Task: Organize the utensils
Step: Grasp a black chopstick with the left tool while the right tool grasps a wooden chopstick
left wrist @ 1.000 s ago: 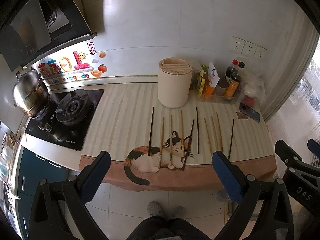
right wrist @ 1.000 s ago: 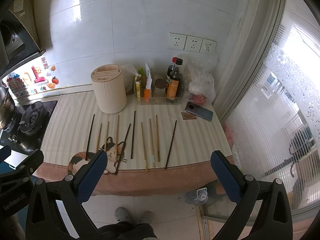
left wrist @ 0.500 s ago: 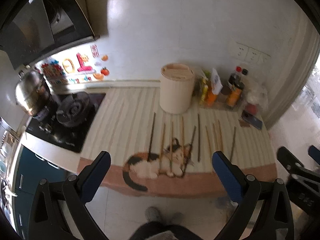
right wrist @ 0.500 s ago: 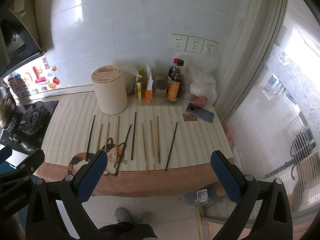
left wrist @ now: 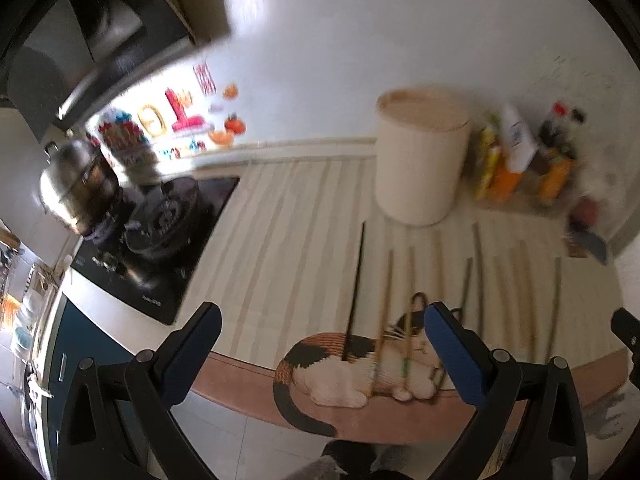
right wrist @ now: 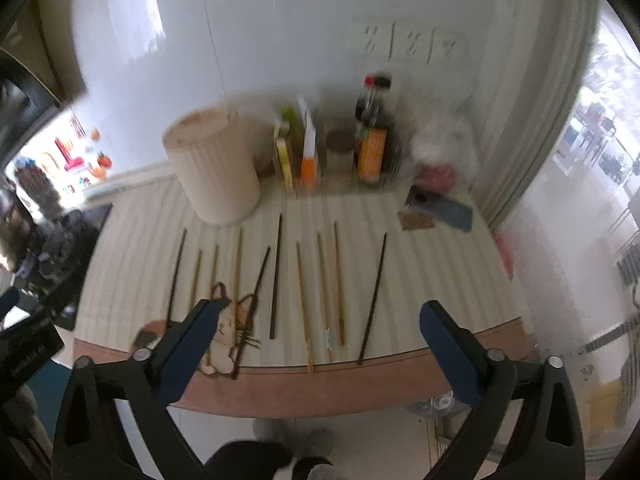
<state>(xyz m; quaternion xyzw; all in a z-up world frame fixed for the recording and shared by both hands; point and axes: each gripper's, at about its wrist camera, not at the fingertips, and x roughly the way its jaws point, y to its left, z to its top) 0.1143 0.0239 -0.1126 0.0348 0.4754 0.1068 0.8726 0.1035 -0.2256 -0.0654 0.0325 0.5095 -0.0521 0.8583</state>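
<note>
Chopsticks [right wrist: 276,276] loose on counter, maybe ten; left gripper [left wrist: 322,346], right gripper [right wrist: 320,344] spread, empty.

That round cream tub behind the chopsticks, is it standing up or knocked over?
Standing up. The tub rests on its flat base on the counter, top facing up, behind the chopsticks.

chopsticks [right wrist: 276,276] flat, side by side, on counter [right wrist: 420,280]

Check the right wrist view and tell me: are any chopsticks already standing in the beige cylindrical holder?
No, the chopsticks all lie flat in a row on the counter mat, in front of the beige holder.
</note>
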